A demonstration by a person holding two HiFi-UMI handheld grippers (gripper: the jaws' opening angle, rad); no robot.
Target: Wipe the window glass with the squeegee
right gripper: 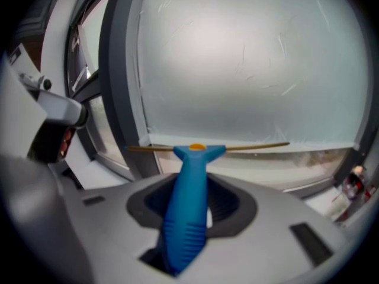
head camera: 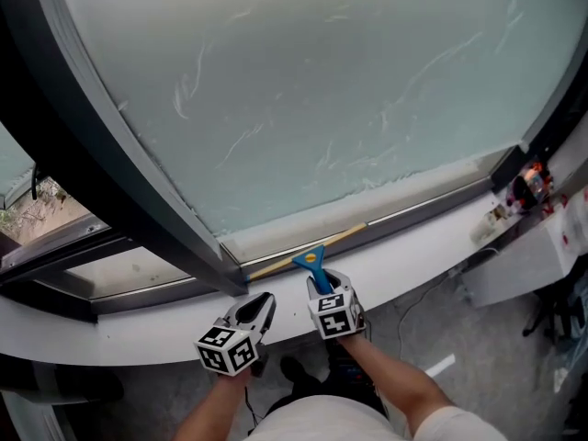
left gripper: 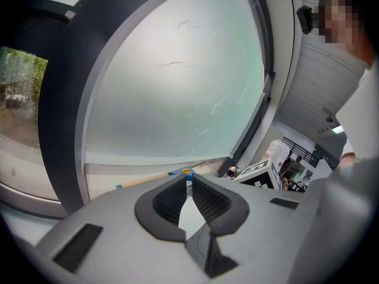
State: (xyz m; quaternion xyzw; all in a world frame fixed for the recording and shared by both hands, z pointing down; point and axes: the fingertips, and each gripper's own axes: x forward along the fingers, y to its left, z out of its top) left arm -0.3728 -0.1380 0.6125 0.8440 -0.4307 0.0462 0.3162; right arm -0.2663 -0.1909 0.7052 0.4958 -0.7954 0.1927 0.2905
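Window glass [head camera: 322, 90], streaky, fills the view. White sill [head camera: 423, 242] runs below glass. R gripper [head camera: 323, 290] clenched on blue squeegee [head camera: 310, 257] handle; blade lies along glass bottom edge. L gripper [head camera: 260, 303] over sill below glass, jaws closed, empty.

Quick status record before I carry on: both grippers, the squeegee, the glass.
right gripper: shut on the blue handle
squeegee: blade level along the bottom edge of the pane, just above the sill
blade contact with glass: cannot tell
left gripper: jaws together, nothing between them, low beside the right one
window glass: hazy, with pale streaks across it
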